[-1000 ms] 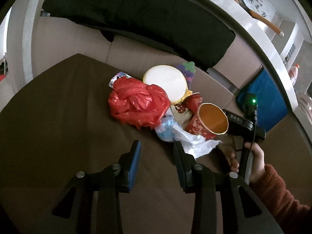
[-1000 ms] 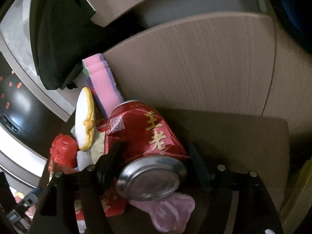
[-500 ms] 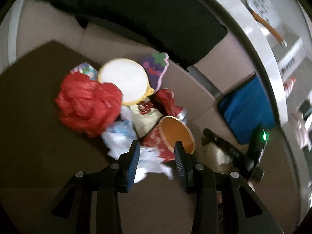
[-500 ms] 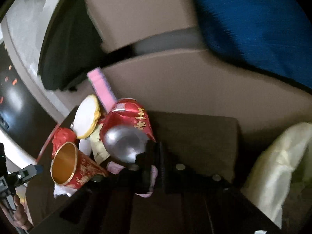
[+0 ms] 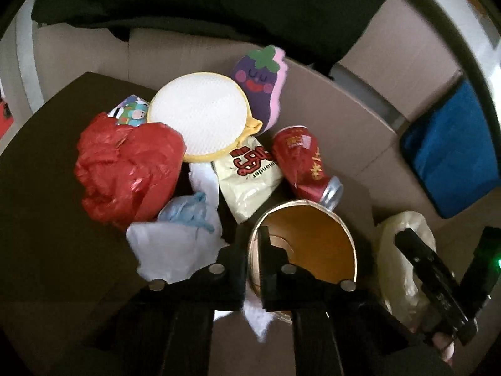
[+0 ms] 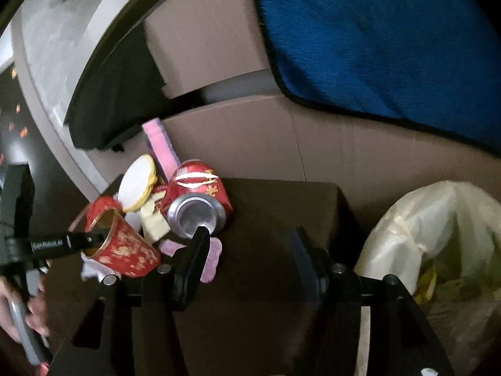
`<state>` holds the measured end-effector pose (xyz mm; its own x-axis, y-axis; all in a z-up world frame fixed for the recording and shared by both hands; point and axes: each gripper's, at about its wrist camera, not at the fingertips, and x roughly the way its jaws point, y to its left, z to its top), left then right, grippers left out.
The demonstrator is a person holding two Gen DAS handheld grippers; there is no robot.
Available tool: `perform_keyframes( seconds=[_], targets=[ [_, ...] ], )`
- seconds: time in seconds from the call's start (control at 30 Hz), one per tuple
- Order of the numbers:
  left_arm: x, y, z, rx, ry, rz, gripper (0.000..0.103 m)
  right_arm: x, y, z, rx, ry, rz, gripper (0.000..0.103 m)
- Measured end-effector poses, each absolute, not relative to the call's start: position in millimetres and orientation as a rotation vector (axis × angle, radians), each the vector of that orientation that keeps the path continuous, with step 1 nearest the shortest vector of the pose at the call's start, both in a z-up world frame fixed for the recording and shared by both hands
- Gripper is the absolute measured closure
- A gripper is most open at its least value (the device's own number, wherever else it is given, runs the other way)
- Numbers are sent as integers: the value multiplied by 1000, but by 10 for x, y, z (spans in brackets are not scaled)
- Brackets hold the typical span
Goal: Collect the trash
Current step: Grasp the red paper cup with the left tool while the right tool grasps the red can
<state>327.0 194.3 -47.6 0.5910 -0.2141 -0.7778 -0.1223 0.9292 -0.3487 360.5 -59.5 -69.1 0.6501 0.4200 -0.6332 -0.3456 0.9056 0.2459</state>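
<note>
A dark brown table (image 5: 47, 219) stands against a tan cardboard wall (image 6: 360, 144). A blue fleece blanket (image 6: 375, 37) with a dark edge hangs over the top of that cardboard on the right. A black cloth (image 5: 203, 0) drapes over the cardboard further back. Behind it curves a pale grey band (image 6: 53, 37); what it belongs to is unclear.

Both handheld tools are matte black two-finger grippers, the left gripper (image 5: 254, 252) and right gripper (image 6: 249, 258) alike studded with round silver screws (image 5: 214, 268), white lettering (image 6: 47, 244) on one finger, a green light (image 5: 498, 262) glowing.
</note>
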Motion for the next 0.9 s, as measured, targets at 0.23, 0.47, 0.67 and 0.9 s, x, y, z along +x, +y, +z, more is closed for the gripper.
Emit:
perform_keyframes(
  seconds=[0.23, 0.47, 0.67, 0.9],
  targets=[
    [2724, 2437, -212, -441, 794, -19, 98, 3670, -239, -676, 169, 740, 573, 50],
    [2370, 2772, 89, -379, 585, 88, 98, 4171, 87, -892, 424, 823, 385, 48],
    [2291, 3004, 33, -340, 587, 133, 98, 4243, 337, -1097, 432, 841, 248, 40],
    [2192, 3118, -29, -354, 603, 125, 98, 4255, 513, -1193, 327, 897, 321, 39]
  ],
)
